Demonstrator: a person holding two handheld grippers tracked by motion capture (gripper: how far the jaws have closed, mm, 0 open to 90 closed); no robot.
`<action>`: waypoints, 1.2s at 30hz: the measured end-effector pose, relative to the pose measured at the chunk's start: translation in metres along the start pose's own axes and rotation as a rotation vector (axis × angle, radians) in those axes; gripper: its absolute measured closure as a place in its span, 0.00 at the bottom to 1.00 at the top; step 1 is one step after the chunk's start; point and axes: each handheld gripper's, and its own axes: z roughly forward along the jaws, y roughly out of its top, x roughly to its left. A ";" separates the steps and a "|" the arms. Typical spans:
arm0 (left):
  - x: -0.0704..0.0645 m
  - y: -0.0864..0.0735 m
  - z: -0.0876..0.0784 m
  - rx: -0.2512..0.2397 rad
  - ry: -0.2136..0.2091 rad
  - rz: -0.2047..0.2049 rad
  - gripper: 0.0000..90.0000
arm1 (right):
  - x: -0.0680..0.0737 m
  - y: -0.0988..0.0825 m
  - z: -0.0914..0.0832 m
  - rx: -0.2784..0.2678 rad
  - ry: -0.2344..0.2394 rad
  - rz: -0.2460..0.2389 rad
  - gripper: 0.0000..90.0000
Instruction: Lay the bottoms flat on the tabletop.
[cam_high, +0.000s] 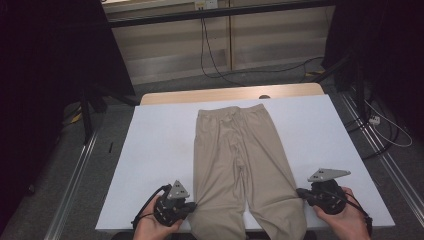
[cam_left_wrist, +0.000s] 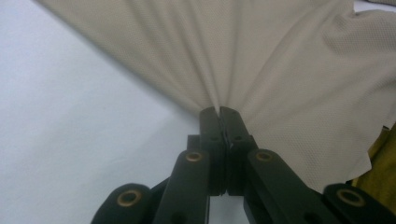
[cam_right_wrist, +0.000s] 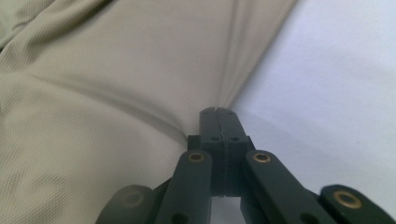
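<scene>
Here, I am looking down on a white table (cam_high: 150, 150) where beige trousers (cam_high: 240, 150) are lying flat, waistband at the far edge, legs running toward me and hanging over the near edge. My left gripper (cam_high: 192, 205) is pinching the left leg's outer edge, jaws closed on fabric. My right gripper (cam_high: 301, 193) is clamping the right leg's outer edge likewise.

The high view looks forward and down over the whole white worktop (cam_high: 160, 150). Each gripper view rides close along its own jaws, sharing the beige trousers (cam_high: 240, 165) with it.
</scene>
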 end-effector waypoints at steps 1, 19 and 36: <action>0.001 -0.001 -0.001 0.003 -0.012 -0.008 1.00 | 0.001 -0.001 -0.001 0.002 -0.003 -0.005 1.00; 0.004 0.004 0.002 -0.104 -0.007 -0.037 0.49 | 0.072 0.003 0.013 0.012 0.241 -0.217 0.59; -0.006 0.002 0.011 -0.016 0.005 -0.004 0.52 | 0.097 -0.014 -0.002 -0.014 0.222 -0.180 0.94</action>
